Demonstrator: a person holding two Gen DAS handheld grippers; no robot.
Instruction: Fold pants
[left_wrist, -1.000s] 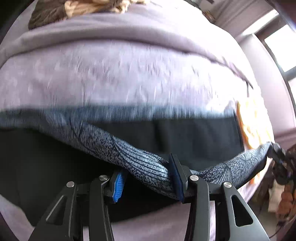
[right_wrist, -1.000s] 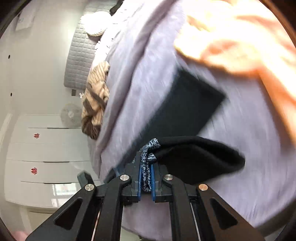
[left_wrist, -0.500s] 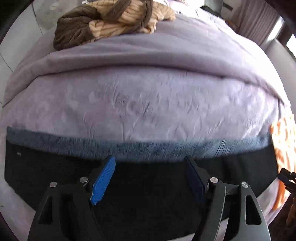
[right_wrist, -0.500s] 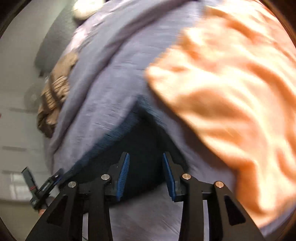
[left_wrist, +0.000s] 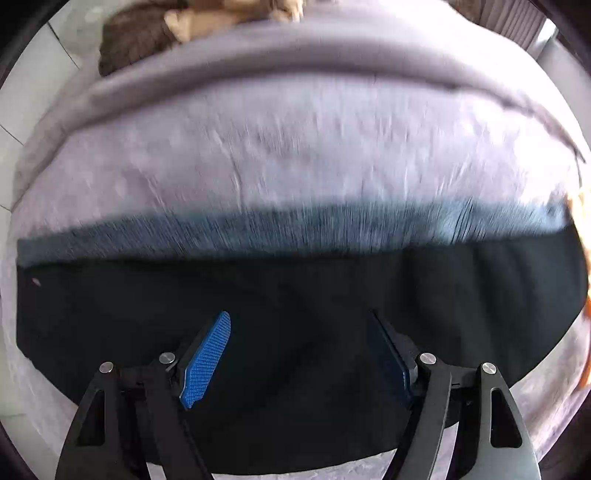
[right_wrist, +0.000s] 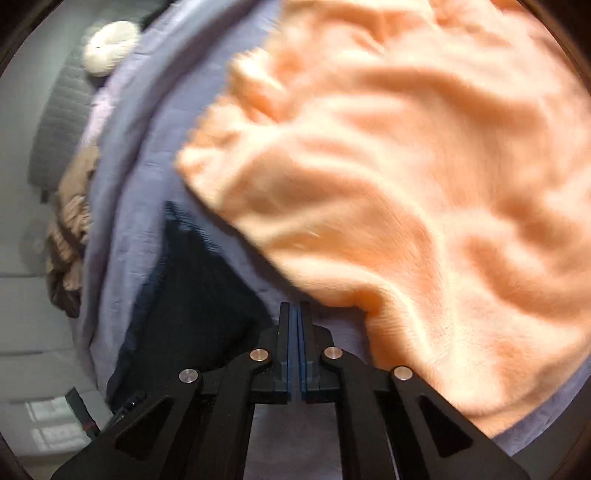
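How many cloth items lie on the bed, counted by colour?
Black, with a blue-grey band: 1, the pants
Orange: 1, a fuzzy garment
Brown and tan: 1, a bunched garment
White: 1, a round cushion
Total: 4, all on the lilac bedspread

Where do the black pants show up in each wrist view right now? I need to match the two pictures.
Left wrist: the black pants fill the lower half, lying flat under the open left gripper.
Right wrist: lower left, beside the shut right gripper.
Shared landmark: the orange garment, only a sliver at the left view's right edge.
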